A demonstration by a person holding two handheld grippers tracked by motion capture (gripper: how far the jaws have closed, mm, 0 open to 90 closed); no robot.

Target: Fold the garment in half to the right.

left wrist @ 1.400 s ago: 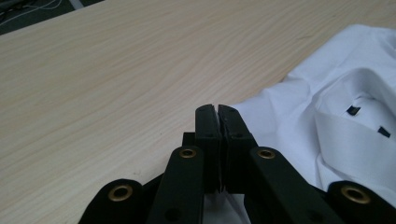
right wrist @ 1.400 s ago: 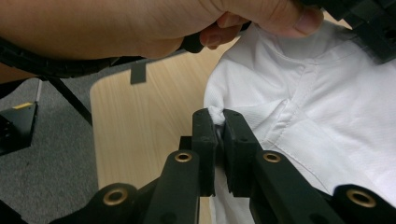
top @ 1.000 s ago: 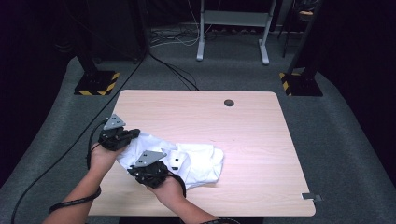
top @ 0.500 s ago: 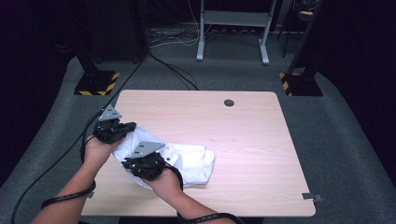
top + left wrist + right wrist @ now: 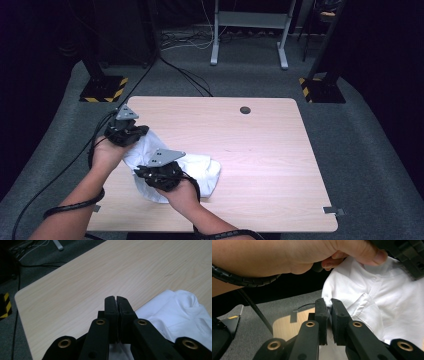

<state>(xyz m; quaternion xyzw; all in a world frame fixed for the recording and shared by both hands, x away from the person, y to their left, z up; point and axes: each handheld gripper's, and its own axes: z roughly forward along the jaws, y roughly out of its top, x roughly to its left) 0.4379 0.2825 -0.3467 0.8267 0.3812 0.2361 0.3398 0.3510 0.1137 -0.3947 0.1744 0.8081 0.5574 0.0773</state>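
Over table's near-left | left tool (image 5: 131, 134), right tool (image 5: 159, 175) clamp white cloth (image 5: 202, 170)

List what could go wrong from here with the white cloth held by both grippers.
The left gripper pinches only a thin edge of the white cloth, so it may slip free as it lifts. The right gripper clamps bunched fabric and might drag extra layers. The rest lies crumpled on the table and could unfold unevenly.

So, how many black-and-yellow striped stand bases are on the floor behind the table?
2: one striped black-and-yellow base beyond the table's far left corner, the other striped base beyond its far right corner. Others may be hidden in the dark.
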